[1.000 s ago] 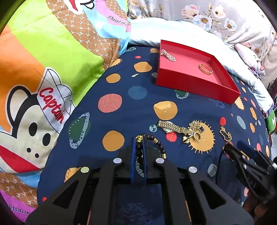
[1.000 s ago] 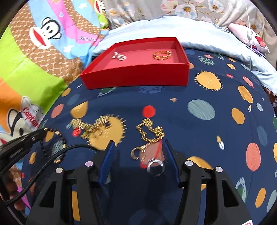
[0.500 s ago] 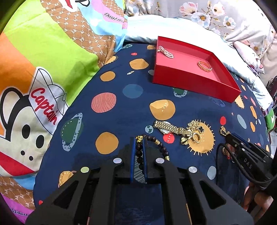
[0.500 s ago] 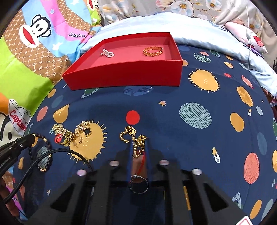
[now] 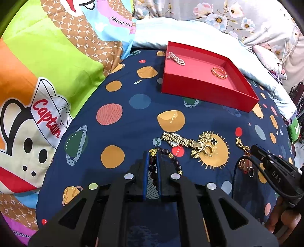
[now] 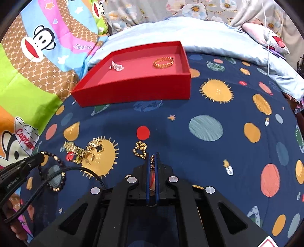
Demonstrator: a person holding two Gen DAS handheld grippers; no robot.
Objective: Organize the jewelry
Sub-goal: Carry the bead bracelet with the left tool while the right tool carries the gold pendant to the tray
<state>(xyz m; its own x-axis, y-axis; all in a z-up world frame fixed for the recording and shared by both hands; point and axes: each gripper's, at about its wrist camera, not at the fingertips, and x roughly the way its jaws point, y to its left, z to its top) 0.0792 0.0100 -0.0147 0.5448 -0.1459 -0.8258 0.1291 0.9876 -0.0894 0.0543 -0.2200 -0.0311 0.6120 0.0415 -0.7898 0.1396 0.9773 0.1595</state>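
A red tray [image 5: 205,89] [image 6: 136,91] lies on the navy planet-print sheet and holds a pearl piece [image 5: 175,58] [image 6: 117,66] and a gold bangle [image 5: 219,72] [image 6: 163,62]. My left gripper [image 5: 152,157] is shut on a dark bead bracelet [image 5: 172,157] [image 6: 55,171]. My right gripper [image 6: 152,158] is shut on a gold chain bracelet [image 6: 140,150] with a red cord; it also shows in the left wrist view [image 5: 242,147]. A gold watch and charm pile [image 5: 191,144] [image 6: 83,150] lies between the two grippers.
A bright cartoon-monkey quilt [image 5: 47,79] rises on the left. A pale blue pillow [image 6: 199,32] and floral bedding [image 5: 228,17] lie behind the tray. The right gripper's cable [image 5: 245,163] trails over the sheet.
My right gripper has closed on the gold chain bracelet and pulled back slightly. My left gripper stays shut on the bead bracelet and has drawn back a little.
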